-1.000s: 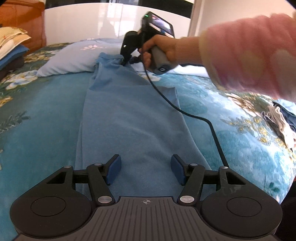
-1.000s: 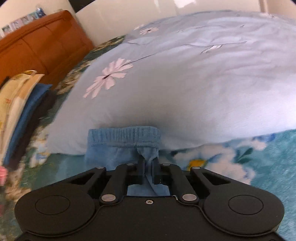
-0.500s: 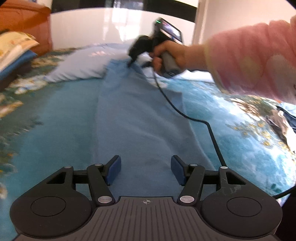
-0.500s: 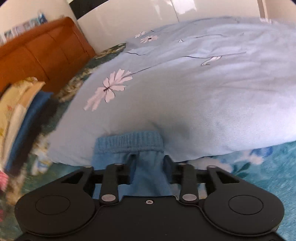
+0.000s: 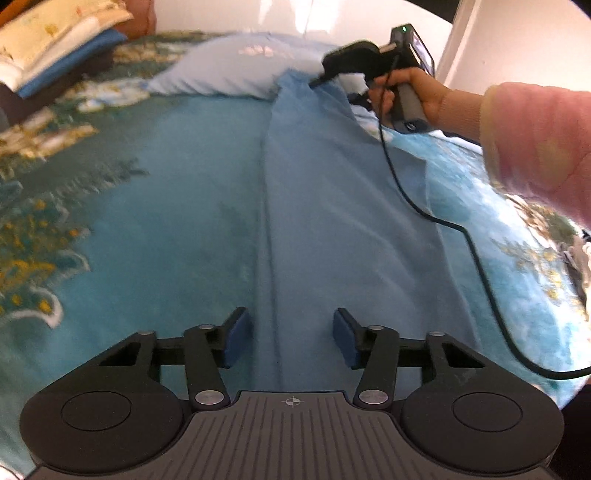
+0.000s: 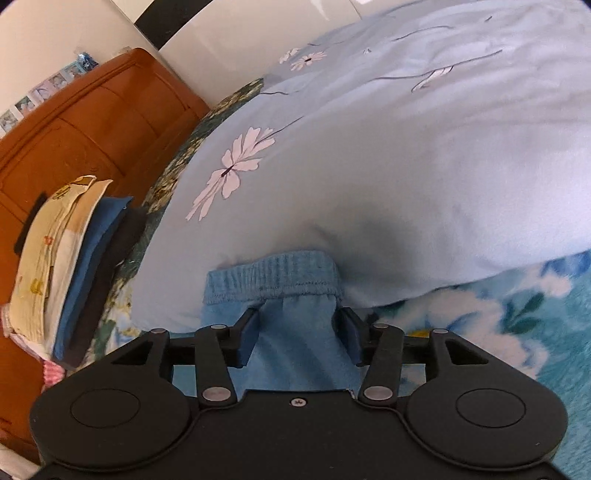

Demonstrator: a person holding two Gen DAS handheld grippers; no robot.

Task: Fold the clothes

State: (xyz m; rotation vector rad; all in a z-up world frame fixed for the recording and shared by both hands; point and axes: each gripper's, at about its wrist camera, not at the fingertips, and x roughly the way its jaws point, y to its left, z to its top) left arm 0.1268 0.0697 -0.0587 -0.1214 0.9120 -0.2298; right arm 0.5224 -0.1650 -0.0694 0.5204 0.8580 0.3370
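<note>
bright daylight, with glare on the glossy white headboard. fisheye bending and dark corners in both views. left wrist view smeared by motion blur at the bedspread; a soft shadow under the pillow.

Light blue trousers, teal floral bedspread, pale blue pillow with pink flowers, pink sleeve
</note>
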